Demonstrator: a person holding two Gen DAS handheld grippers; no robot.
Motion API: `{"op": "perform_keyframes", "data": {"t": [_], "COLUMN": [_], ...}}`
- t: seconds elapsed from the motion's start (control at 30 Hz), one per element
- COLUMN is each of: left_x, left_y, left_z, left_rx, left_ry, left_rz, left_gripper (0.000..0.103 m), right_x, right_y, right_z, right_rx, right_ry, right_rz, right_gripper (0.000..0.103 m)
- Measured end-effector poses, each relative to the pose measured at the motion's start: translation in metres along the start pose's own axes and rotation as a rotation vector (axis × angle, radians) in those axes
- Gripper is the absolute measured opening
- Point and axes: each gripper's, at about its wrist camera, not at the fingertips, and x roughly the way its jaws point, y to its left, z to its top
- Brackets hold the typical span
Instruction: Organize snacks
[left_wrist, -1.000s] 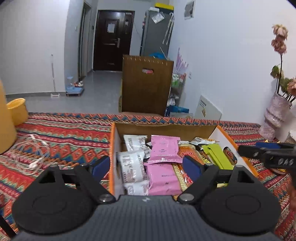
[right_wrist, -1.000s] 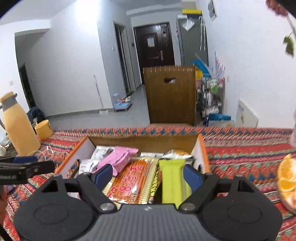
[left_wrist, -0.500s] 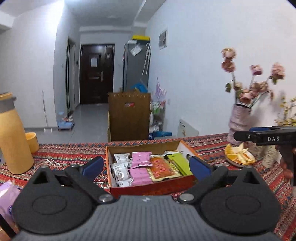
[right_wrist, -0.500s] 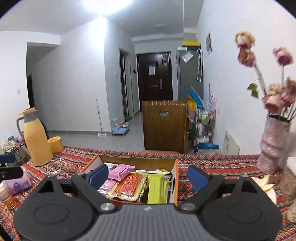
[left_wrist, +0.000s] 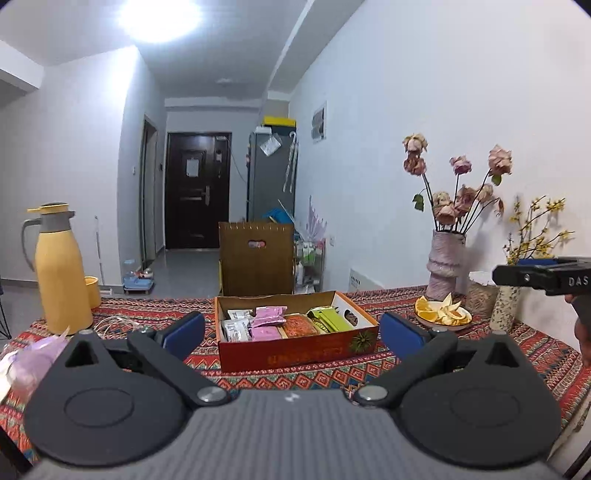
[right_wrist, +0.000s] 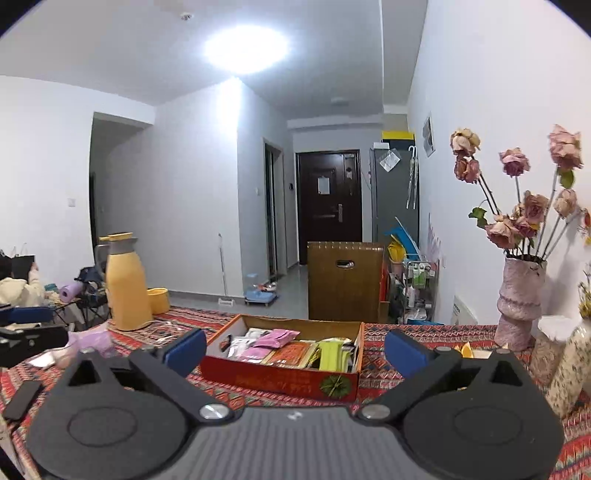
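A red cardboard box (left_wrist: 295, 354) (right_wrist: 277, 380) stands on the patterned tablecloth, filled with snack packets side by side: white ones (left_wrist: 236, 326), pink ones (left_wrist: 271, 316), an orange one (left_wrist: 297, 325) and green ones (left_wrist: 330, 319). My left gripper (left_wrist: 291, 334) hovers well short of the box, its blue pads wide apart and nothing between them. My right gripper (right_wrist: 295, 348) is equally far back with its jaws opening, also empty. In the left wrist view the right gripper's black body (left_wrist: 546, 278) shows at the right edge.
A yellow thermos jug (left_wrist: 61, 273) and a yellow cup (right_wrist: 159, 299) stand at the table's left. A vase of dried roses (left_wrist: 445, 266), a plate of orange pieces (left_wrist: 441, 315) and jars (right_wrist: 569, 369) are at the right. A purple tissue pack (left_wrist: 40, 354) and a black remote (right_wrist: 22, 398) lie near left.
Both grippers drew back and rose from right above the box, which now looks small and whole in both views. Their jaws spread wider.
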Motion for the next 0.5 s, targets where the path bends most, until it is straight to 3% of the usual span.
{"op": "perform_keyframes", "data": {"t": [0.23, 0.5], "left_x": [-0.067, -0.119], "left_y": [-0.013, -0.035], "left_z": [-0.041, -0.108], "left_rx": [-0.021, 0.057], "left_ry": [-0.048, -0.064], "left_rz": [0.018, 0.201], "left_gripper": [0.103, 0.103], "right_x": [-0.07, -0.125], "right_y": [0.027, 0.056], "right_z": [-0.049, -0.114], "right_rx": [-0.007, -0.016], "right_ry": [-0.028, -0.06], "right_rz": [-0.003, -0.042], "right_gripper": [0.103, 0.103]}}
